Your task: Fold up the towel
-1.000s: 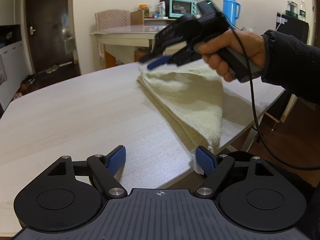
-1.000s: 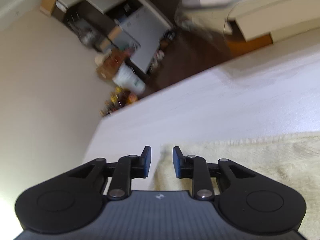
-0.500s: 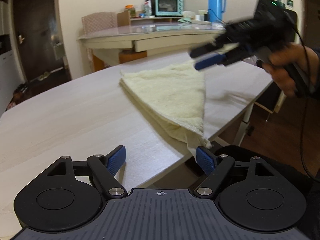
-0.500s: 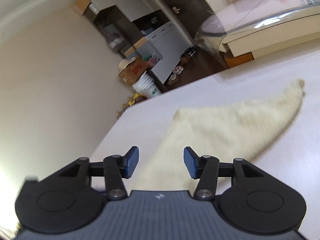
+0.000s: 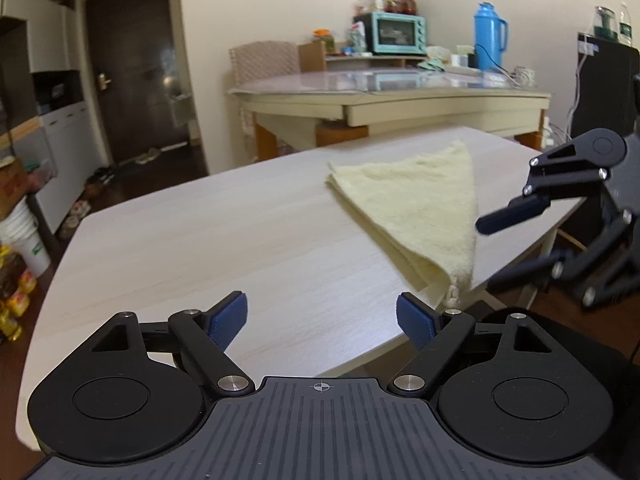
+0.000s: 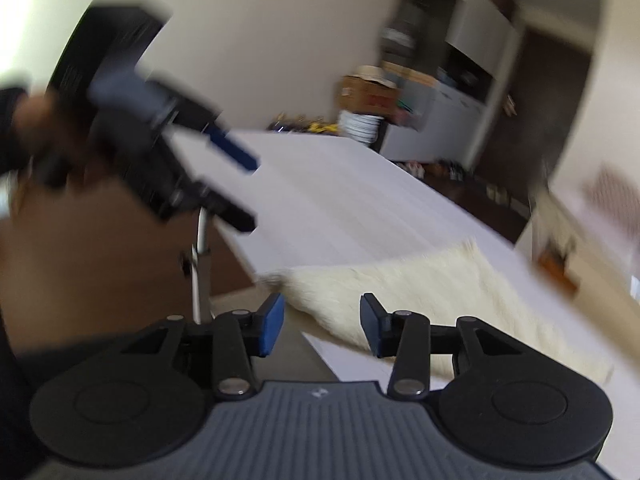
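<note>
The towel point(image 5: 416, 208) lies folded into a triangle near the table point(image 5: 200, 248) edge, one tip overhanging. Your left gripper point(image 5: 322, 316) hangs empty, jaws widening; your right gripper point(image 6: 322, 322) is closing on nothing (probably lining up the next corner).

The left black two-finger gripper with blue pads point(image 5: 322, 318) is pointing forward and downward, its jaws opening wide with nothing between them. The right black gripper with blue pads point(image 6: 322, 322) is tilting downward beside it, rolled so one finger stands above the other in the left view, its jaws closing on nothing.
</note>
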Available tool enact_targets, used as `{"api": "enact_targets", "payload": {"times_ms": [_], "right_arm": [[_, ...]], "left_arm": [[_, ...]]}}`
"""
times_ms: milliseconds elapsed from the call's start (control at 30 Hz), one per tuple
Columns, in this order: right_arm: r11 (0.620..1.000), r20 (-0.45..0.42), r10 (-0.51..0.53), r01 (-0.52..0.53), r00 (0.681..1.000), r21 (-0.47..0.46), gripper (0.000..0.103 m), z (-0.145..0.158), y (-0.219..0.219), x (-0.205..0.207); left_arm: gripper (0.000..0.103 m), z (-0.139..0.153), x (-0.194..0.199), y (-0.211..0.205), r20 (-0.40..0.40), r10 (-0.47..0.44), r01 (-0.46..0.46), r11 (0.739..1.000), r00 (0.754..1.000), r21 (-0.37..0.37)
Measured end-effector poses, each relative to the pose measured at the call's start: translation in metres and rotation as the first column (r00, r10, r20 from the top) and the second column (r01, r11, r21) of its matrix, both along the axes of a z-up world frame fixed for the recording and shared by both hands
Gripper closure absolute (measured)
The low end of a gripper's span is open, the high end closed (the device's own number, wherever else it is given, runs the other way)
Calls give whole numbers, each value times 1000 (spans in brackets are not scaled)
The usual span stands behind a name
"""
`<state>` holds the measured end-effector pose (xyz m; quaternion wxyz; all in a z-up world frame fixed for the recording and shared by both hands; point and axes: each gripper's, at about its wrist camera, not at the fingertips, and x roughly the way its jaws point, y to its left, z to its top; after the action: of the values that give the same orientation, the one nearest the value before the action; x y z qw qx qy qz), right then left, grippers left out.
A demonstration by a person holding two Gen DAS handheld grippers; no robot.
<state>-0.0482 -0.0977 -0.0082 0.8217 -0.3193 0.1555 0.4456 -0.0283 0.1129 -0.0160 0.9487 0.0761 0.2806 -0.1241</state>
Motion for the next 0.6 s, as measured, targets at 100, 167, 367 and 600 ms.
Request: {"api": "enact_targets", "payload": {"times_ms": [100, 167, 367, 600], "right_arm": [[993, 104, 60, -49, 993, -105, 64, -11, 19, -12], [988, 128, 80, -61, 989, -145, 66, -18, 26, -13], [979, 148, 87, -57, 985, -196, 75, -32, 40, -4], [984, 110, 94, -75, 989, -162, 95, -30, 45, -3]], "left_arm": [[15, -1, -7, 8, 3, 13, -13, 1000, 1000, -18], [14, -1, -8, 11, 6, 18, -18, 1000, 1000, -26], [12, 1, -10, 19, 21, 31, -30, 999, 999, -44], [11, 1, -9, 25, 22, 42, -41, 997, 999, -58]]}}
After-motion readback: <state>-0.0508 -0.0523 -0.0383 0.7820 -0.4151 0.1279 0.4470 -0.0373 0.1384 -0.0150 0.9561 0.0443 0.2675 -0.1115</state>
